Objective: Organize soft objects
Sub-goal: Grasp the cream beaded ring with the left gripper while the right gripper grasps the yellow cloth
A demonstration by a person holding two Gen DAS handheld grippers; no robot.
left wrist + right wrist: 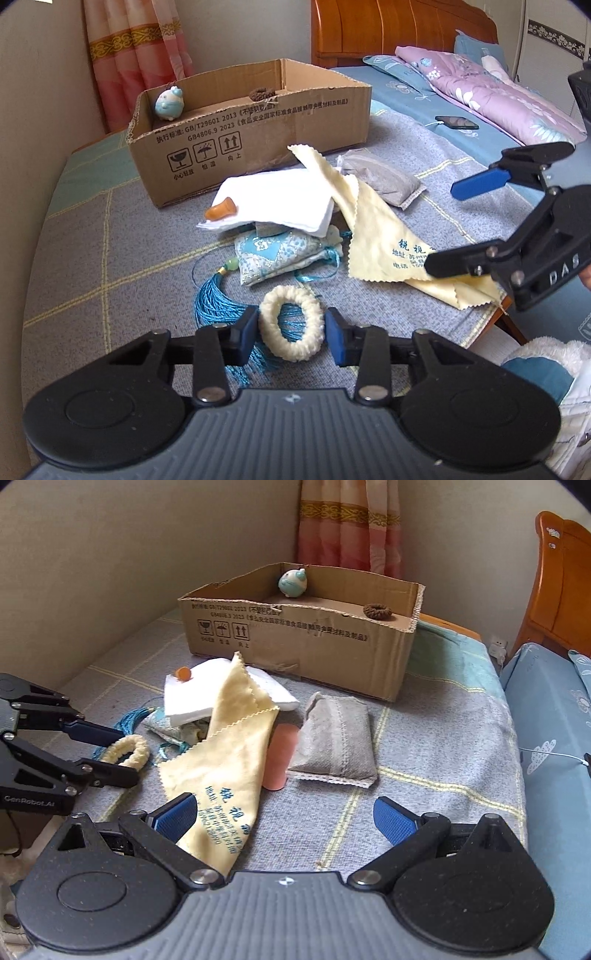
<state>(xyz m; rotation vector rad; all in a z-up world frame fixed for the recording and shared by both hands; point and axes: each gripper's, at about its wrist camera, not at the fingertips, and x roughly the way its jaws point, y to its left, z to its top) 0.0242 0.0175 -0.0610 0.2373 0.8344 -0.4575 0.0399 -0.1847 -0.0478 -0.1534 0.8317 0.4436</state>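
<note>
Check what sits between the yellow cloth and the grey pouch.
A pink cylinder lies between the yellow cloth and the grey pouch, partly under the cloth. It shows only in the right wrist view.

soft daylight all over, no harsh glare. just faint shadows under the box (258,147) and cloth (388,236) ahead of the fingers. centre is sharp enough; fisheye bends the edges, corners go black, box print slightly fuzzy.
</note>
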